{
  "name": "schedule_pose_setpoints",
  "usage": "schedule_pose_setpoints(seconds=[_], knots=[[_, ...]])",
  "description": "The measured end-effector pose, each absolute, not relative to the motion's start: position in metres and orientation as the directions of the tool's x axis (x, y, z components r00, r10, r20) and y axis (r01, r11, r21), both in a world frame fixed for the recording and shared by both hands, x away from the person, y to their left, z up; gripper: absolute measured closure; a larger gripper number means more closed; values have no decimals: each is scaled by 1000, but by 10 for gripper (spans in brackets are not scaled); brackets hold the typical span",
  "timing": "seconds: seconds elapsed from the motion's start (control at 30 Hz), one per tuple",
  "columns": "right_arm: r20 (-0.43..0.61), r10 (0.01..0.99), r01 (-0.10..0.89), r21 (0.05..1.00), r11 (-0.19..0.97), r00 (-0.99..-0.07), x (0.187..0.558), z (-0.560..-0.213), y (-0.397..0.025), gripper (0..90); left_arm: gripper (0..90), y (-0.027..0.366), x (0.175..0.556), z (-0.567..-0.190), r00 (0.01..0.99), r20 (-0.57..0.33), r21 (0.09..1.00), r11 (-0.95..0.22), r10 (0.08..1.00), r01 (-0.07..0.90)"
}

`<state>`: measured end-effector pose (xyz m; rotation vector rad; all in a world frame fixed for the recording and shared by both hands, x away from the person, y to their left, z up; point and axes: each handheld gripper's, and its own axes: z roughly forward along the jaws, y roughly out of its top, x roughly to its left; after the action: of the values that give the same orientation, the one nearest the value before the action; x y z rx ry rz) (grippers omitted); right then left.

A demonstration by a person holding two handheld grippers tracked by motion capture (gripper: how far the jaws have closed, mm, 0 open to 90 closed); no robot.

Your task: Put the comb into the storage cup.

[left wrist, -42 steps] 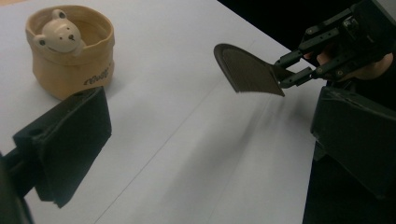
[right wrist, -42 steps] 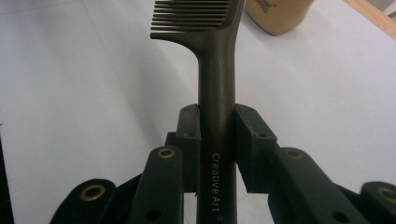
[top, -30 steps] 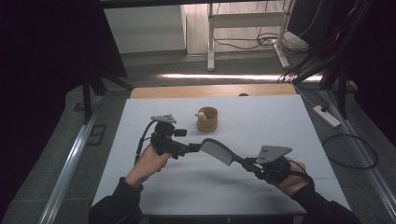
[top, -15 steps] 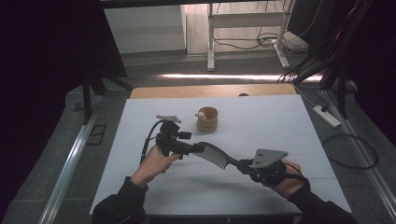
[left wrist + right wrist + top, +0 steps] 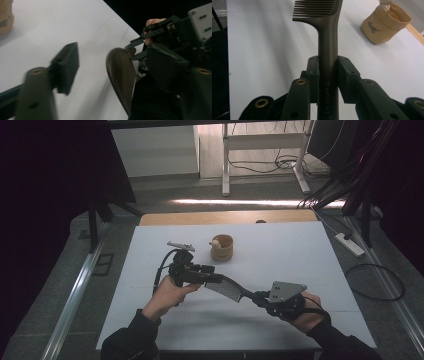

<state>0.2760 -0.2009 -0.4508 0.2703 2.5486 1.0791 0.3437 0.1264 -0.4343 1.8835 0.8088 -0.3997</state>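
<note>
Right gripper: lower centre of the right gripper view, jaws clamped on both sides of the comb's handle, which bears the words "Creative Art".
Comb: dark, held above the white table at centre of the high view, its toothed head towards the left gripper and its handle running down-right into the right gripper.
Left gripper: left of centre in the high view, jaws spread wide; in the left gripper view the comb's head sits between them, nearer the right-hand jaw, contact unclear.
Cup: tan, standing on the table above the grippers in the high view, with a small pale thing at its rim.
</note>
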Motion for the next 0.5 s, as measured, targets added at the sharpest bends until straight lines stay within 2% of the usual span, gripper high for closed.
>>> schedule_pose_setpoints(seconds=[0.3, 0.5], knots=[[-266, 306, 20, 724, 690, -914, 275, -450, -201, 731, 607, 127, 345, -434, 692, -649, 636, -273, 318, 722], [-277, 302, 8, 725, 688, -912, 274, -450, -201, 731, 728, 128, 345, -434, 673, -669, 617, -268, 316, 740]])
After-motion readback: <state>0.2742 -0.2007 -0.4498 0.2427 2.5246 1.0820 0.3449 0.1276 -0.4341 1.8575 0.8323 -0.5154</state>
